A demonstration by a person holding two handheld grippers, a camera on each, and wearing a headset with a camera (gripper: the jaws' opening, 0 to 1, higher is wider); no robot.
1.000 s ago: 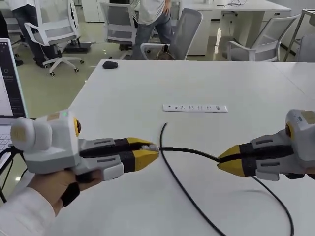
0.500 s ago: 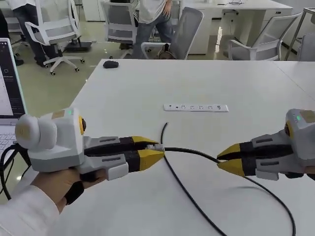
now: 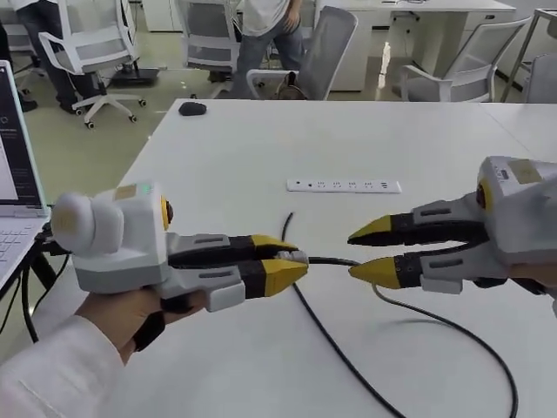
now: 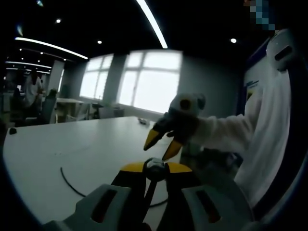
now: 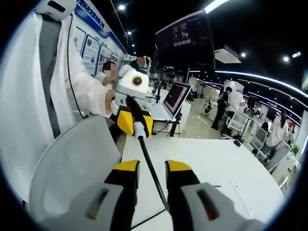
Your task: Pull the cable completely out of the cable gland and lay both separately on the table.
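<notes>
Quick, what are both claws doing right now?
Left gripper: shut on the cable gland.
Right gripper: open, jaws either side of the cable, not gripping.

gland (image 3: 295, 257) mostly hidden (left jaws), cable (image 3: 331, 260) cropped

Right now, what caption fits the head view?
Left gripper clamps the cable gland; open right gripper sits around the black cable.

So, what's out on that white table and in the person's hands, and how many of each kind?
hand-held grippers: 2, the left hand-held gripper and the right hand-held gripper
black cable: 1
cable gland: 1
power strip: 1
computer mouse: 1
Total: 6
</notes>
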